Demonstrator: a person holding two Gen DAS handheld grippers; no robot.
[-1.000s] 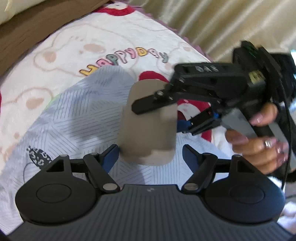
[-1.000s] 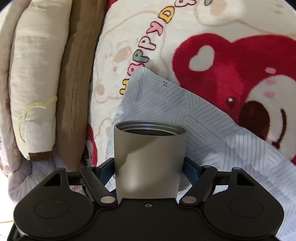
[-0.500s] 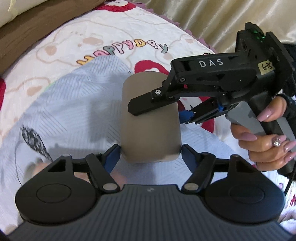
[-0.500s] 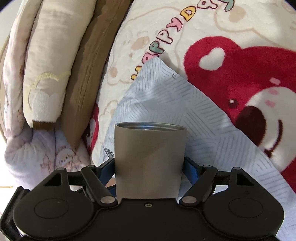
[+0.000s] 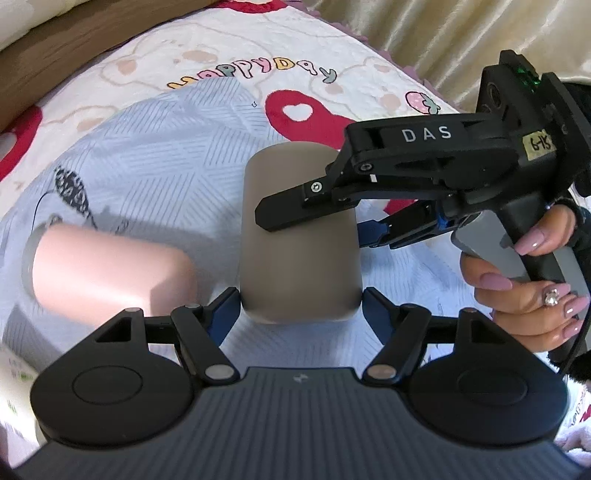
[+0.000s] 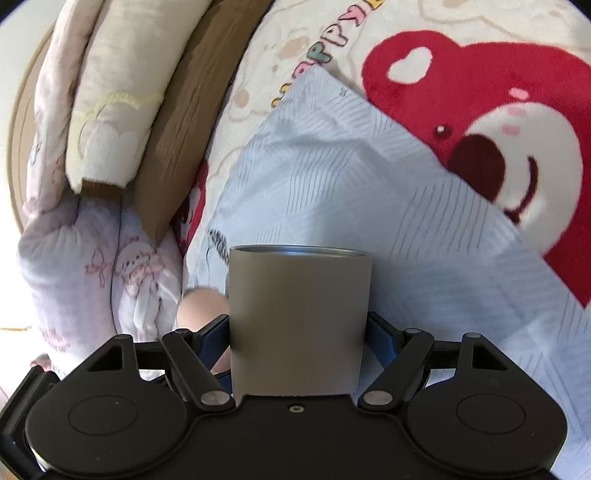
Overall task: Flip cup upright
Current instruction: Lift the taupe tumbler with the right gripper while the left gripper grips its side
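A taupe cup (image 5: 299,240) is held in the air by my right gripper (image 6: 297,325), whose blue pads press its two sides. In the right wrist view the cup (image 6: 299,317) has its metal rim pointing away from me. In the left wrist view its closed rounded base faces my left gripper (image 5: 300,299), which is open with the base between its fingers; I cannot tell if they touch. A pink cup (image 5: 107,266) lies on its side on the blue-grey cloth (image 5: 155,155) at the left; a sliver of it also shows in the right wrist view (image 6: 203,302).
The cloth (image 6: 369,184) lies on a cream bed blanket (image 5: 221,48) with a red bear print (image 6: 480,110). Pillows (image 6: 110,122) and a brown cushion (image 6: 184,122) stack at the left. A beige curtain (image 5: 443,33) hangs behind the bed.
The taupe cup, held by my right gripper, has come closer in between my left fingers. The left view has shifted, so the pink cup now shows at the left.
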